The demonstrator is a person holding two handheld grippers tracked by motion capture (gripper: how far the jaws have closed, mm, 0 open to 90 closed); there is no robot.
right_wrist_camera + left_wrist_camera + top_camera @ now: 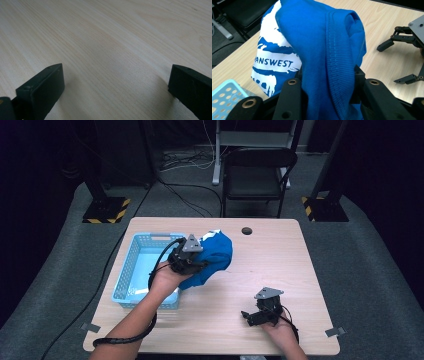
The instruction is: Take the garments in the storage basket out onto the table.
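On the table point(280, 270), the basket point(131, 270) sits left, the shirt point(217, 255) just beside it, the right gripper point(252, 316) well apart.

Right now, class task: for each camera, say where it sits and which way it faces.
High view: above the table, looking down; forearms, left claw, right claw.
Left gripper view: rides the left claw, facing the clamped blue shirt.
Right gripper view: rides the right claw, facing bare tabletop.
High and left views share shirt, basket and right claw.

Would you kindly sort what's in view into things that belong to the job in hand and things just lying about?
In the job:
- blue cotton T-shirt with white print, gripped by the left claw
- light blue perforated plastic basket

Lying about:
- right claw, open over the table
- black folding chair
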